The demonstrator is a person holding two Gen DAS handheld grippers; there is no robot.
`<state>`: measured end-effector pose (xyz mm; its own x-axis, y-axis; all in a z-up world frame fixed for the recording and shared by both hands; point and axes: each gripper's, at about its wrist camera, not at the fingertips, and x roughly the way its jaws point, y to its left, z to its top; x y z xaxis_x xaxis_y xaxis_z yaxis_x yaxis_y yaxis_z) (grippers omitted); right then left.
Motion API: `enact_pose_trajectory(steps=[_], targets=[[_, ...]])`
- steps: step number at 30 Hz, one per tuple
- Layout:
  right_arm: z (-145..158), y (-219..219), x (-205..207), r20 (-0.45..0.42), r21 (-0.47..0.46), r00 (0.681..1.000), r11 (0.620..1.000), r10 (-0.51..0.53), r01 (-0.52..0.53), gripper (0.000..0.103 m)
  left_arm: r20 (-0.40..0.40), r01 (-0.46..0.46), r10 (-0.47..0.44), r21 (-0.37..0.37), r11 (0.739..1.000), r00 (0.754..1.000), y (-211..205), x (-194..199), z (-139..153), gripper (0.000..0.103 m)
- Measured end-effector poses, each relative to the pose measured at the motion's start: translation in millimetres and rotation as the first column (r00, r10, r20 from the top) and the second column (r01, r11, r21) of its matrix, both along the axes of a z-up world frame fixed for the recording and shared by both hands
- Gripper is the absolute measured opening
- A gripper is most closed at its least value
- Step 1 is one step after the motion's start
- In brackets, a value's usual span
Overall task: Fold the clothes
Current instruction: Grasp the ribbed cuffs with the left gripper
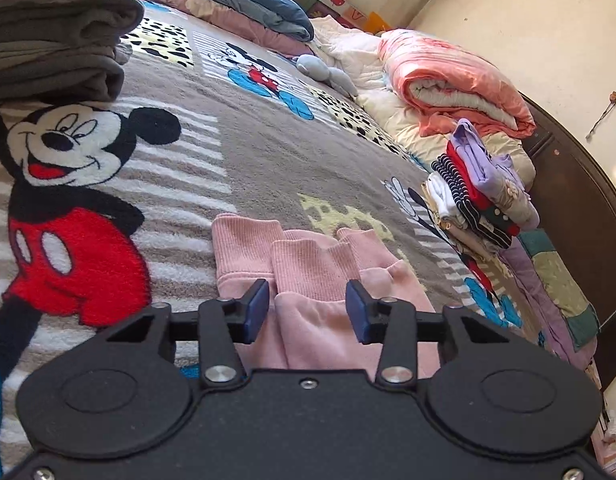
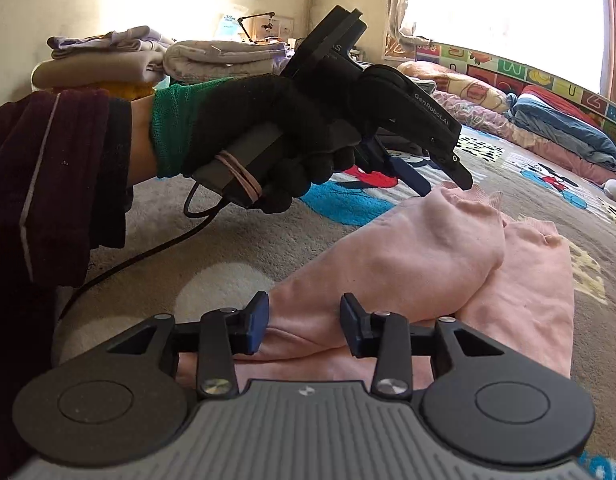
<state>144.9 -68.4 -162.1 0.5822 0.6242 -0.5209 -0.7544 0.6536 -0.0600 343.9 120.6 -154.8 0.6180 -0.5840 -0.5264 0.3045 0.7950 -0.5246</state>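
Hovering low over the bed [image 1: 247,148], your left gripper [image 1: 306,310] and right gripper [image 2: 303,322] both stand with jaws apart, holding nothing, while the pink garment [image 2: 448,248] lies half-folded on the cartoon blanket between them.

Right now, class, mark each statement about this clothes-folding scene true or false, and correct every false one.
1. The left claw is open above the pink garment. True.
2. The right claw is shut on the pink garment. False: its jaws stand apart, with cloth lying between them.
3. The blanket under the garment shows a cartoon mouse. True.
4. The hand holding the left claw is bare. False: it wears a black glove with a green cuff.
5. A stack of folded clothes lies on the bed to the right of the pink garment in the left wrist view. True.
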Motion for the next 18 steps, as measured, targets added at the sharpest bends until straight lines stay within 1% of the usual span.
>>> enact_pose_trajectory(steps=[1,3,5,6,7,8,10,12,18], targets=[[0.1,0.3,-1.5,0.009,-0.003,1.000,1.000,-0.003,0.003,0.042,-0.004,0.004,-0.004,0.016,1.000,1.000,-2.6,2.5,-1.0,0.035],[0.6,1.9,-6.9,0.039,-0.021,0.999,1.000,-0.003,0.003,0.042,-0.012,0.011,-0.011,0.009,1.000,1.000,-4.6,4.9,-3.3,0.035],[0.6,0.4,-9.9,0.046,-0.023,0.999,1.000,-0.001,0.002,0.044,-0.009,0.013,-0.012,0.013,1.000,1.000,-7.3,6.1,-4.1,0.023],[0.7,-0.7,-10.8,0.045,-0.020,0.999,1.000,-0.001,0.002,0.044,0.000,0.013,-0.013,0.018,1.000,1.000,-8.5,5.0,-3.4,0.011],[0.5,-0.5,-11.3,0.045,-0.018,0.999,1.000,0.004,-0.003,0.046,0.011,0.012,-0.012,0.014,1.000,1.000,-8.6,3.6,-1.6,0.009],[0.3,-0.2,-11.9,0.046,-0.016,0.999,1.000,0.009,-0.008,0.050,0.028,0.009,-0.009,0.001,1.000,1.000,-7.2,1.8,1.5,0.008],[-0.2,0.3,-12.9,0.046,-0.011,0.999,1.000,0.019,-0.018,0.053,0.065,0.000,0.002,-0.026,1.000,0.998,-4.2,-1.8,9.2,0.007],[-0.6,0.9,-14.0,0.047,-0.007,0.998,1.000,0.029,-0.029,0.054,0.095,-0.016,0.019,-0.038,0.999,0.995,-1.2,-4.7,15.5,0.007],[2.0,-4.6,-15.6,0.048,0.019,0.998,0.999,0.030,-0.031,0.054,0.100,-0.059,0.062,-0.037,0.998,0.993,4.6,-3.8,14.6,0.007]])
